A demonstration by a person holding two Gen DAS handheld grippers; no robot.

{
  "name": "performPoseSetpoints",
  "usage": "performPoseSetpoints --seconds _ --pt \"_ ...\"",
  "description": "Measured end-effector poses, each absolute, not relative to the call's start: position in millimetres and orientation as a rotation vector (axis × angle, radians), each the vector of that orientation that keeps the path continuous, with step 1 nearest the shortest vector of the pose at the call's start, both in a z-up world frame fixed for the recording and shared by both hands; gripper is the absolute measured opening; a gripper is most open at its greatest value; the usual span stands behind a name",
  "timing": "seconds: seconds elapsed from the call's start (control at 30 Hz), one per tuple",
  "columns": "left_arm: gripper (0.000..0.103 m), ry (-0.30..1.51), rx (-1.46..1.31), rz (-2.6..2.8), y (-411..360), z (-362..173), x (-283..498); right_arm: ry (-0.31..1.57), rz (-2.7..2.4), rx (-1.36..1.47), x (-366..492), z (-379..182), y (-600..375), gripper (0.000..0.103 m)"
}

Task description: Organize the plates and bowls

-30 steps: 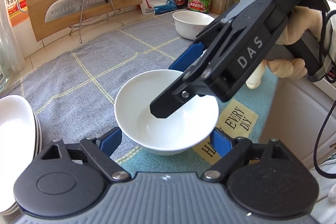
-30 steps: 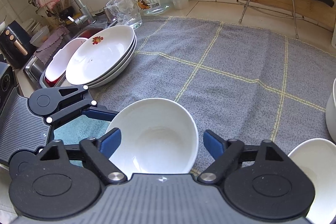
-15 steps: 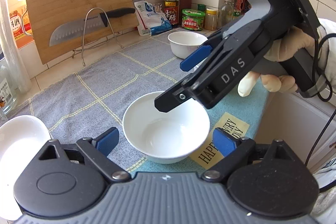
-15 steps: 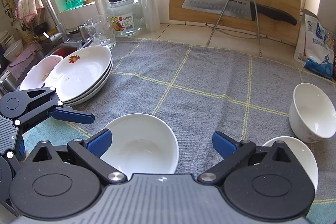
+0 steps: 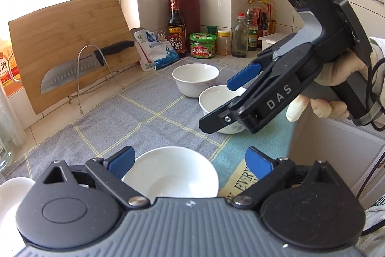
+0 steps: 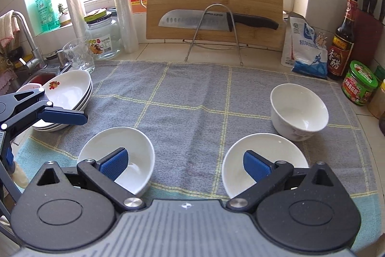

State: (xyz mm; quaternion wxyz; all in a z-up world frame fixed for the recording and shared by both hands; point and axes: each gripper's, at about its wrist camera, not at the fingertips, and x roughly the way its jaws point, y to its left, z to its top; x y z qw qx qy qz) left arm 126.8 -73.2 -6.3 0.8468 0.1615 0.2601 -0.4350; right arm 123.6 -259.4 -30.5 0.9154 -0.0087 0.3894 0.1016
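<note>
The desk (image 6: 154, 49) is tiled, and a grey woven cloth (image 6: 192, 98) with yellow grid lines covers most of it; a wide bare stretch of cloth lies between the dishes. At its sink-side edge sits a stack of glossy white plates (image 6: 72, 93), rims level. Three round white bowls stand mouth up: a deep one (image 6: 298, 110) near the jars, a shallower one (image 6: 264, 151) just beside it, and a third (image 6: 120, 143) apart, toward the plates. The left claw (image 5: 190, 161) hangs wide open over the third bowl, gripping nothing. The right claw (image 6: 185, 161) is spread wide too, empty, above the cloth between the two nearer bowls.
</note>
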Motion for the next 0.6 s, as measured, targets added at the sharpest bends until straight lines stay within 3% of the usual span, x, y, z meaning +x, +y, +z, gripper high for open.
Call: performPoseSetpoints --seconds 0.6 --pt "0.098 0.633 0.331 -0.798 -183 -39 133 0.847 0.323 -0.020 138 -54 -369 0.103"
